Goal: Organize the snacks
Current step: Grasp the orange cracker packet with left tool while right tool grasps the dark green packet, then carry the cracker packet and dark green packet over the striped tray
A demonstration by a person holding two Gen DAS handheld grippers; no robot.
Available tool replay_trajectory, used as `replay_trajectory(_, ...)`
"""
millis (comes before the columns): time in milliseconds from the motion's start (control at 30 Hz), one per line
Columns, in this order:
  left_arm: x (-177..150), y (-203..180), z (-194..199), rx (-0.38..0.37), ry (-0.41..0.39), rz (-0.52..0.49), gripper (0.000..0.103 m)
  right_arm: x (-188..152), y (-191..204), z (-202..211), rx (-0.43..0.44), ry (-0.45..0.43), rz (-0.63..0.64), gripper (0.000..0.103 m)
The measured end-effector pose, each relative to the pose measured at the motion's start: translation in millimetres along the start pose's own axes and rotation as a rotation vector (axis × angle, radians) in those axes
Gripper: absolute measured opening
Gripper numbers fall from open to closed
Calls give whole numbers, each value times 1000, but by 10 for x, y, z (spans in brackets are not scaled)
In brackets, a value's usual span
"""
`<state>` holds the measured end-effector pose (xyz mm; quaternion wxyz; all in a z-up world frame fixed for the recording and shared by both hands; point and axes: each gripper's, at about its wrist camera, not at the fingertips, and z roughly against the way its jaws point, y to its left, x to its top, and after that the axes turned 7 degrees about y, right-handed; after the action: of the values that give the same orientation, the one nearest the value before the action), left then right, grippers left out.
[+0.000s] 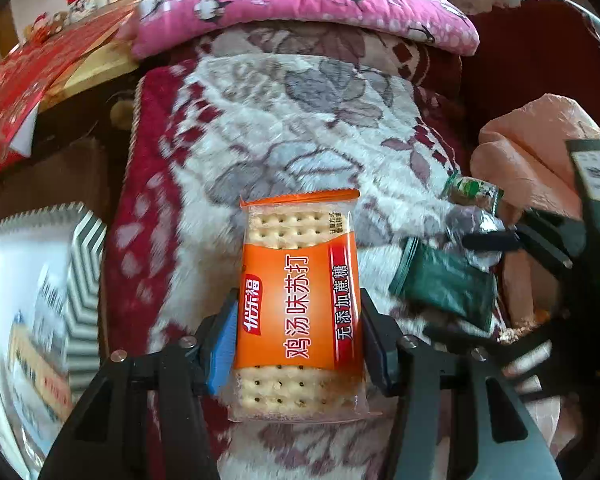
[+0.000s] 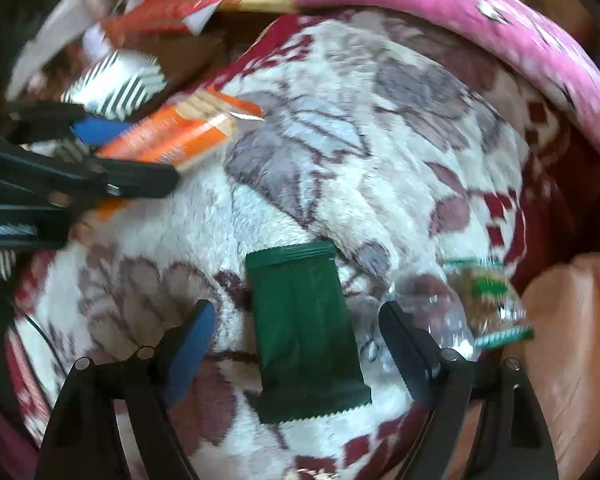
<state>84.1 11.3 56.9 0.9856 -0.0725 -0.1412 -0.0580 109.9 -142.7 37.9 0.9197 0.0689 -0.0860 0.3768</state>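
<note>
An orange cracker packet (image 1: 298, 304) sits between the blue pads of my left gripper (image 1: 298, 308), which is shut on its long sides over the floral blanket (image 1: 284, 128). The right wrist view shows the same packet (image 2: 168, 136) in the left gripper (image 2: 140, 152), near a striped tray (image 2: 116, 84). A dark green packet (image 2: 304, 332) lies flat on the blanket between the jaws of my right gripper (image 2: 298, 330). That gripper is open, with a gap at each pad. In the left wrist view the green packet (image 1: 448, 284) lies at the right.
The striped tray (image 1: 84, 264) at lower left holds blurred snack packets. A small green-and-brown wrapped snack (image 2: 484, 292) and a clear wrapper (image 2: 432, 308) lie right of the green packet. A peach plastic bag (image 2: 572, 340) is at the right and a pink cushion (image 1: 300, 0) behind.
</note>
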Motion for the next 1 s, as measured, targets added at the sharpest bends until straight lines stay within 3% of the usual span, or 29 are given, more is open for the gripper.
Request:
replay_trajectory(167, -151, 40, 42, -9, 6, 16, 53, 83, 82, -148, -73, 59, 89, 75)
replay_trajectory(233, -197, 42, 75, -7, 1, 15, 53, 101, 58, -134, -66, 64, 77, 53)
replay_trajectory(300, -237, 44, 97, -11, -1, 16, 53, 99, 18, -94, -65, 60, 50, 49)
replay_trajectory(633, -440, 82, 216, 6, -22, 54, 53, -185, 125, 217, 0, -41, -71, 48)
replay_trajectory(1000, -634, 216, 491, 78, -69, 96, 53, -133, 612, 385, 66, -147, -159, 48)
